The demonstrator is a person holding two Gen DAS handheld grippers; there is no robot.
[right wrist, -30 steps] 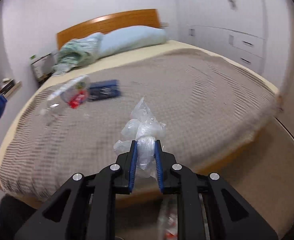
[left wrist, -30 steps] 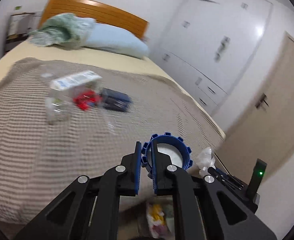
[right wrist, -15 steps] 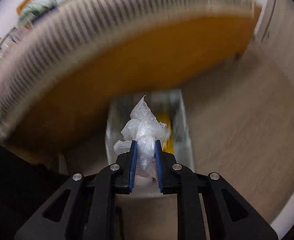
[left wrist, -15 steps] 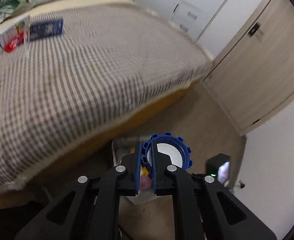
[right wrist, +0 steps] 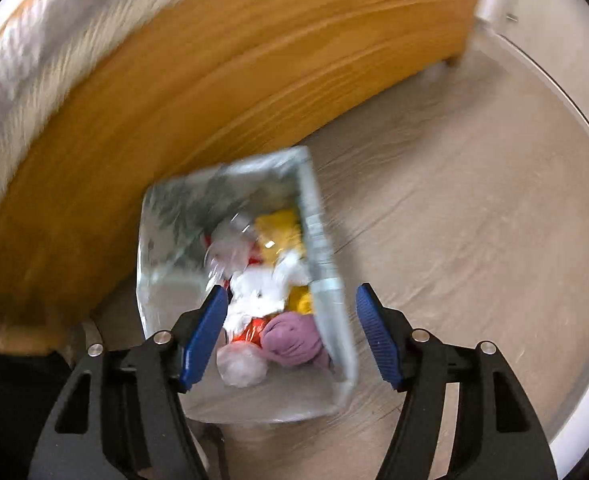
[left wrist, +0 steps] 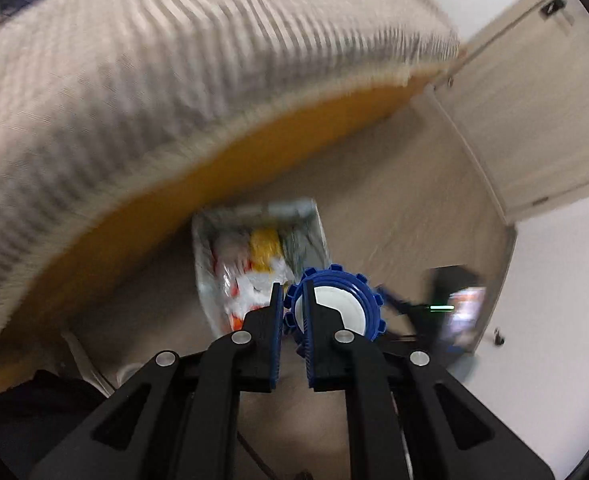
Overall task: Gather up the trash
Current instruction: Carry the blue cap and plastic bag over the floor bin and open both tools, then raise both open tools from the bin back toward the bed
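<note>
Beside the bed, at its 5 o'clock, the bin stands on the floor, holding mixed trash; no writing is legible. Right gripper hangs over it, fingers opening, nothing between them. Left gripper pinches a blue cap by its rim at the bin's 4 o'clock.

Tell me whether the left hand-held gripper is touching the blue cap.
Touching. The left wrist view shows the left hand-held gripper shut on the blue cap's toothed rim.
</note>
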